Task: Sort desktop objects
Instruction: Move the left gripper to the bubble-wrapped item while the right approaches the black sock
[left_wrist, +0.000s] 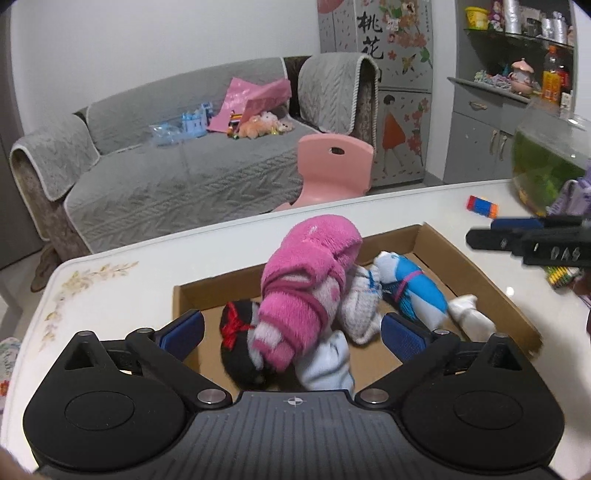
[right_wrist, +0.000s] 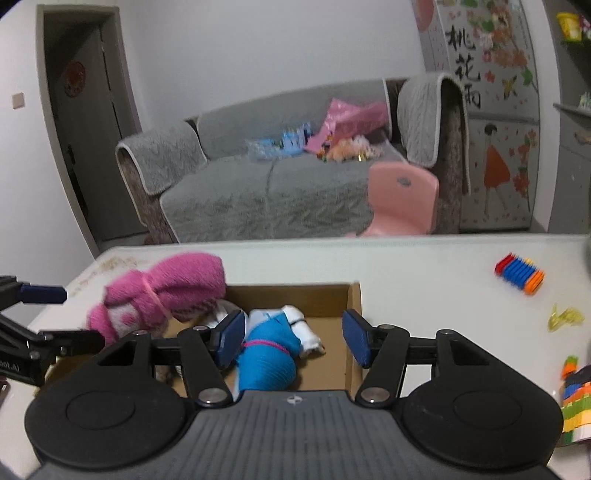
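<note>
1. The left tool (left_wrist: 291, 332) fills the bottom of the left wrist view, its blue pads spread wide and released, touching nothing.
2. Between and beyond those pads, in the middle of the frame, a cardboard box (left_wrist: 476, 273) sits on the white bench (left_wrist: 147, 266).
3. Inside the box lie rolled sock bundles: a pink sock bundle (left_wrist: 306, 280) on top, a black one with a red tie (left_wrist: 236, 332) at lower left, a white knit one (left_wrist: 360, 310) at centre, and a blue and white one (left_wrist: 417, 288) to the right.
4. In the right wrist view the right tool (right_wrist: 293, 338) stands partly open over the box, its pads clear of the blue bundle below; it grasps nothing.
5. On the bench at right of that view lie a ridged toy in red, blue and orange (right_wrist: 521, 277), a yellow clip (right_wrist: 565, 317) and stacked bricks (right_wrist: 576, 402).
</note>
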